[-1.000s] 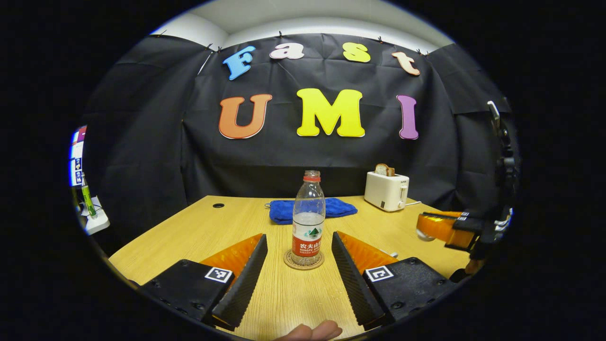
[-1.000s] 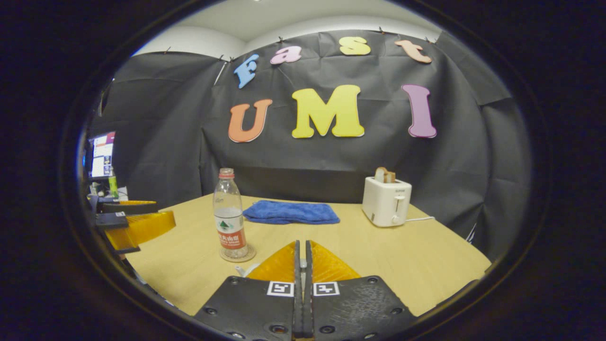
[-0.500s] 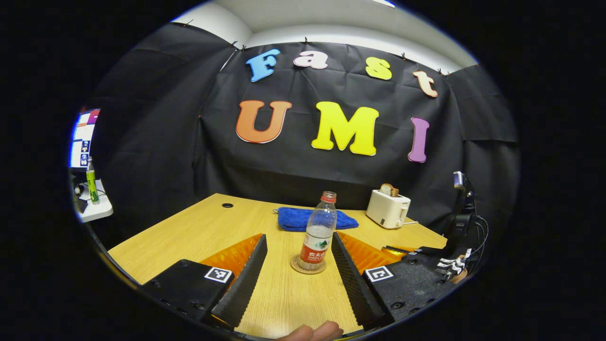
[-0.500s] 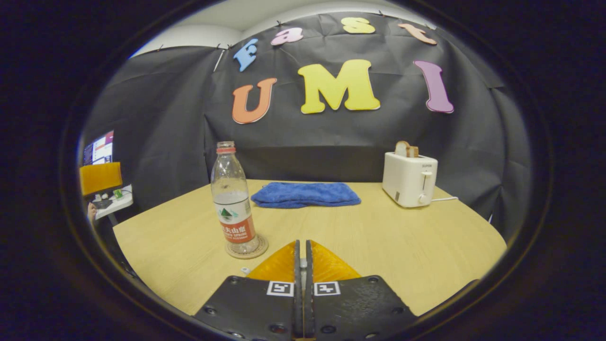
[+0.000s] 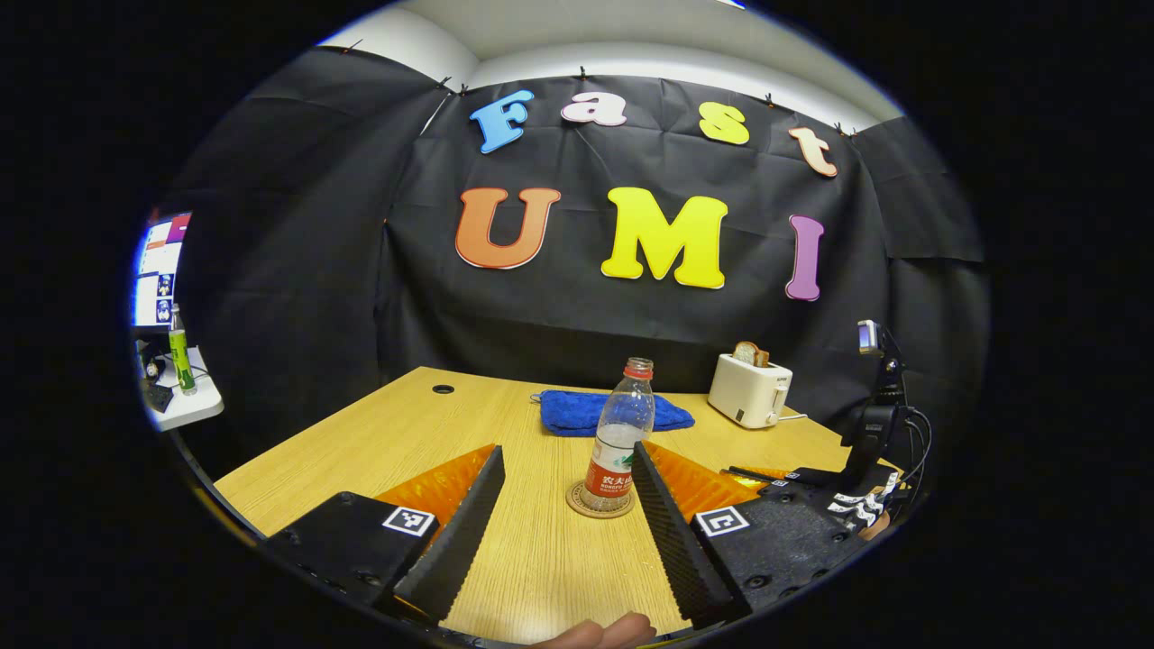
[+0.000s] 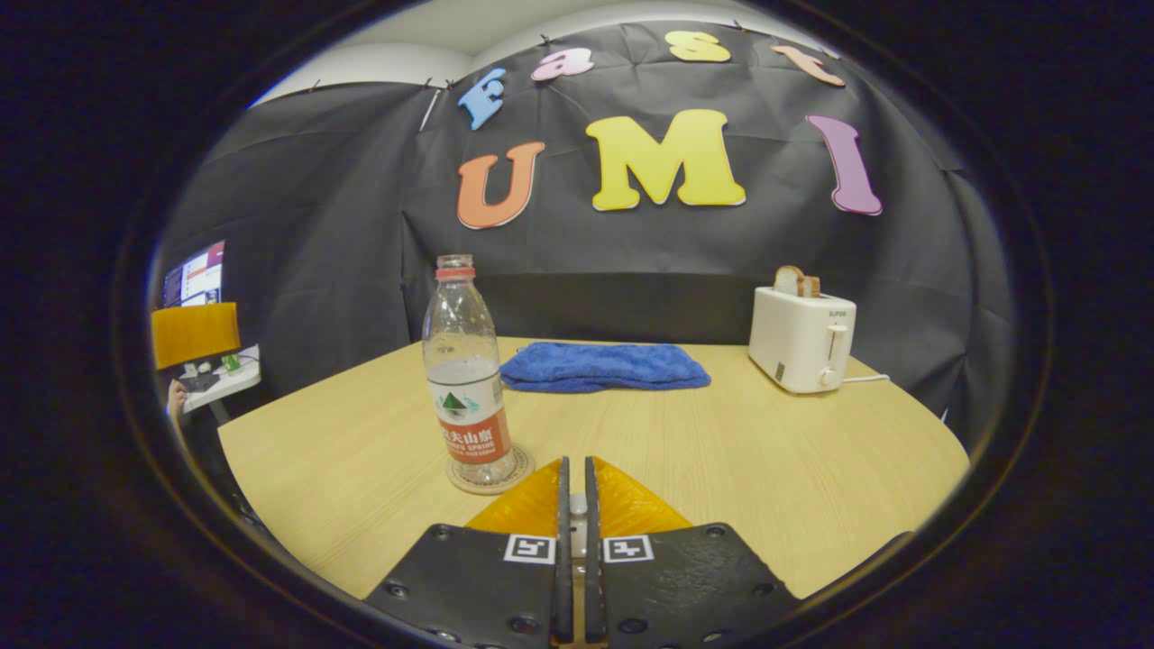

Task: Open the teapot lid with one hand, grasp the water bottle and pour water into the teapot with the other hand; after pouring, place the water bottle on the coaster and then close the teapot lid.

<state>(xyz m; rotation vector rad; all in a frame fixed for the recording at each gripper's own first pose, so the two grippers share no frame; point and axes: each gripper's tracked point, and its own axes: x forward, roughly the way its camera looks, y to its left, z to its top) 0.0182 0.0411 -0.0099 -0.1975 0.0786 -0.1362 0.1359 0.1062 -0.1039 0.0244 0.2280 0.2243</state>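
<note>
Bottle [image 6: 465, 379] half-full on coaster [image 6: 491, 475]

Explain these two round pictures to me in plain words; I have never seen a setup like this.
There is no robot here. A person holds a two-finger grasping tool in each hand, and a small camera rides on each, looking forward along its fingers.

The left gripper view shows the left tool open, with nothing between its fingers. The right gripper view shows the right tool with its fingers nearly together; whether they pinch anything cannot be told.

On the wooden table a water bottle stands upright on a round coaster. Behind it lie a folded blue towel and a white toaster with bread in it.
</note>
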